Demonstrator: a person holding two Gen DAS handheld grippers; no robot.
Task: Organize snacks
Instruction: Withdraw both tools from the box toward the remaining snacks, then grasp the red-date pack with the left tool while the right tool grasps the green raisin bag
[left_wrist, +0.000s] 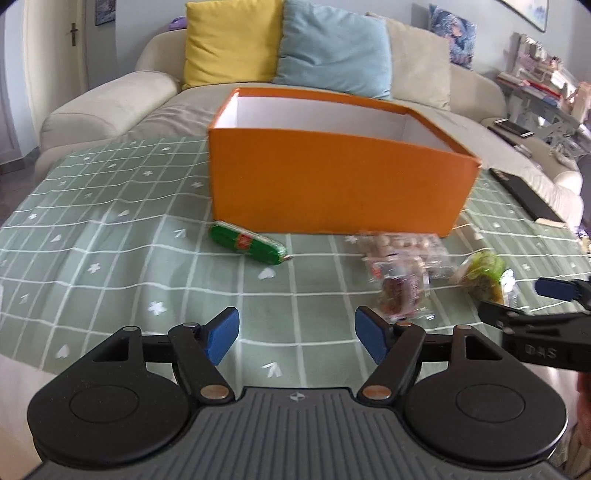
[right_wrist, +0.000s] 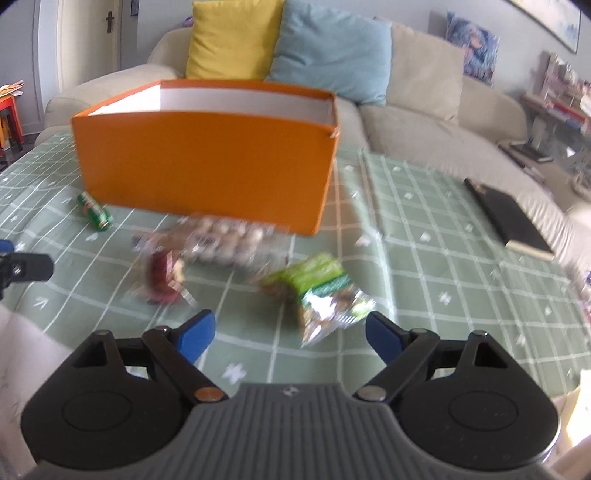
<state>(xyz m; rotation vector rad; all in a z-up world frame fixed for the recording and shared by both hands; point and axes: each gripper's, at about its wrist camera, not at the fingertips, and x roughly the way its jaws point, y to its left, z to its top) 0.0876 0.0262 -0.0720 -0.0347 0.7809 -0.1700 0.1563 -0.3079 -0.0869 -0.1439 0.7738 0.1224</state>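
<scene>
- Landmark: the orange box (left_wrist: 340, 177) stands open-topped on the desk (left_wrist: 110, 221), which is covered by a green checked cloth. All positions below are given relative to this box.
- The snacks lie on the cloth in front of the box's near wall, outside the box. No snack is visible inside it, though its floor is hidden from both views.
- Green bar (left_wrist: 247, 247): just in front of the box's near left corner, long axis slanting along the near wall.
- Clear packet of round pieces (right_wrist: 225, 240): against the near wall, towards the box's right end. A red-brown wrapped snack (right_wrist: 162, 277) lies just in front of it.
- Green bag (right_wrist: 317, 291): in front of the box's near right corner, long axis running from the box towards the right gripper (right_wrist: 290, 334).
- Right gripper: jaws wide, nothing between them. The bag's foil end lies just ahead of the gap, slightly right of centre.
- Left gripper (left_wrist: 295, 339): jaws wide, empty. The green bar lies ahead and to its left, well apart.
- Judgement: the right gripper is nearer to a snack; the green bag is the likely first pick, crossing the bag's long axis.
</scene>
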